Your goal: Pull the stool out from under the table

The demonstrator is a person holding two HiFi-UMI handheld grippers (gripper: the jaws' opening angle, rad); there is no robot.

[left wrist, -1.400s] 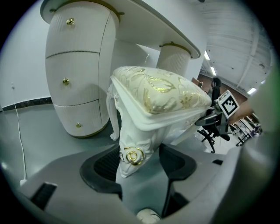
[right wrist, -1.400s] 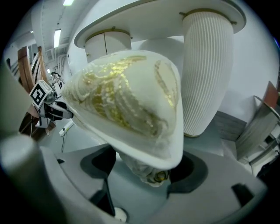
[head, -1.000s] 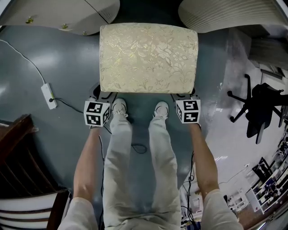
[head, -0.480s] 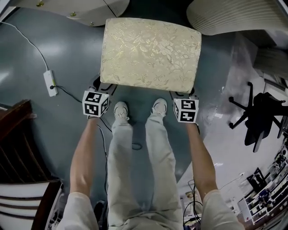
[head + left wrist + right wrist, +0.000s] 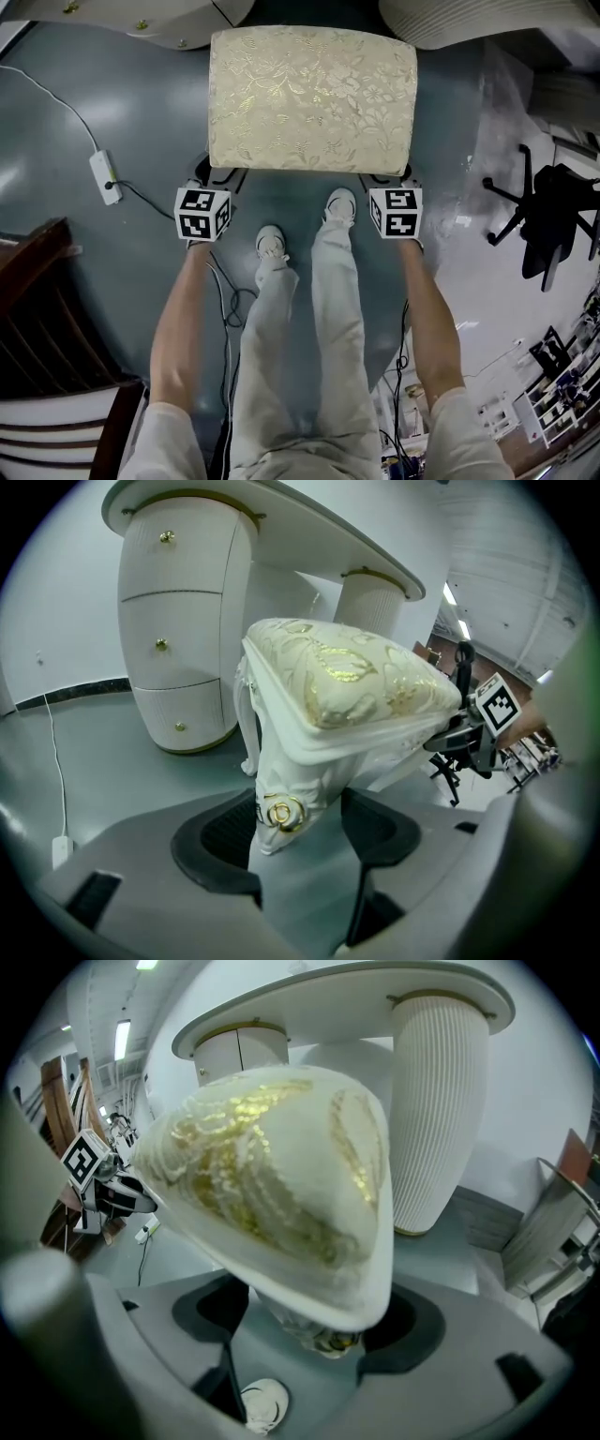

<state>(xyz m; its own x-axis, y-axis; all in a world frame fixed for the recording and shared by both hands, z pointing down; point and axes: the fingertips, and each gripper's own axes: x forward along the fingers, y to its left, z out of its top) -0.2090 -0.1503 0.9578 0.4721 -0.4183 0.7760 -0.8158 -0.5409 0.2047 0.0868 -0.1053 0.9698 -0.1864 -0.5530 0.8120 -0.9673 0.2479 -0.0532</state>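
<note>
Because a stool this wide drags straighter when held at two corners, the left tongs [image 5: 214,180], left of centre in the head view, are pinched on its near-left leg [image 5: 281,799]. The left gripper view shows that white leg with its gold rosette standing between the dark pads [image 5: 220,829], with the cushion corner above it. The stool [image 5: 312,98] fills the upper centre of the head view, and its far edge lies between the pale pedestals of the counter [image 5: 141,19] at the top edge. It looks largely out, though not yet fully clear. To the right of centre the right tongs [image 5: 384,180] are clamped on the other near leg. In the right gripper view the cushion hides most of that leg, and only its gold-trimmed stub [image 5: 330,1340] shows between the pads. The low grip on both legs suits a level backward pull rather than tipping the seat. Half a second ago the stool sat skewed in the frame, and now it lies square to it. It has barely shifted against the power strip [image 5: 103,176] at the left. The left shoe [image 5: 271,242] has stepped back while the right shoe [image 5: 341,204] stays close under the seat edge.
</note>
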